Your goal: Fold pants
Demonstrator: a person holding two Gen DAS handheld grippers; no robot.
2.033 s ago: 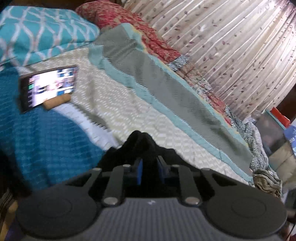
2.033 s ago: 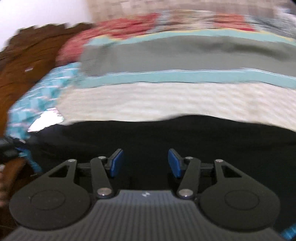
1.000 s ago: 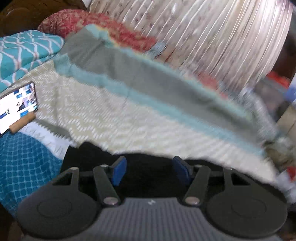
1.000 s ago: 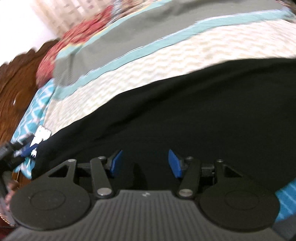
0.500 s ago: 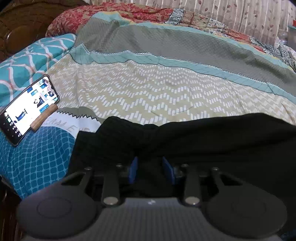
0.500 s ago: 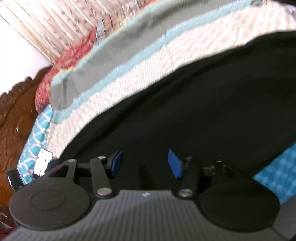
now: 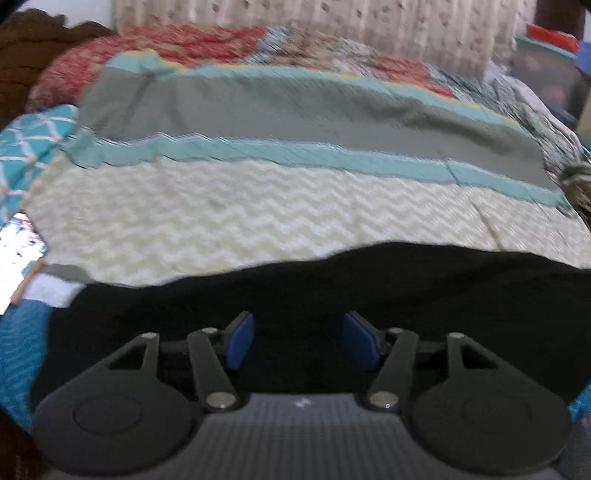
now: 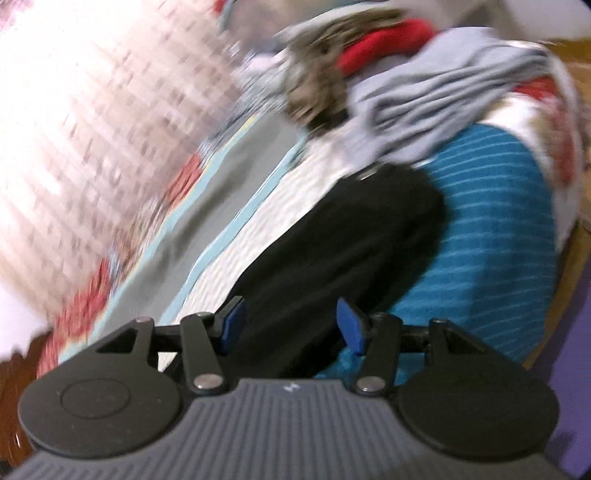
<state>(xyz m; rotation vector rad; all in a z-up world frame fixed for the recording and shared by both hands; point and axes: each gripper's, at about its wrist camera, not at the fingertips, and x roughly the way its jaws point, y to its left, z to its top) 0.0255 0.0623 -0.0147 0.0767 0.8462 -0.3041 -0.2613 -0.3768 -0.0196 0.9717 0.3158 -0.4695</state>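
The black pants (image 7: 332, 280) lie flat along the near edge of the bed, stretching left to right across the left wrist view. My left gripper (image 7: 297, 341) is open and empty, its blue pads just above the dark cloth. In the right wrist view the pants (image 8: 343, 243) run away as a long black band toward a pile of clothes. My right gripper (image 8: 290, 325) is open and empty above the near end of the pants. Both views are blurred by motion.
The bed is covered with a striped quilt (image 7: 258, 192) of cream, teal and grey bands. A lit phone (image 7: 14, 258) lies at the left edge. A heap of grey and red clothes (image 8: 424, 92) sits beyond the pants. A curtain (image 7: 332, 33) hangs behind the bed.
My left gripper was closed on a bunched fold of the pants half a second ago; it has opened and the cloth lies flat. My right gripper stayed open and swung to the right.
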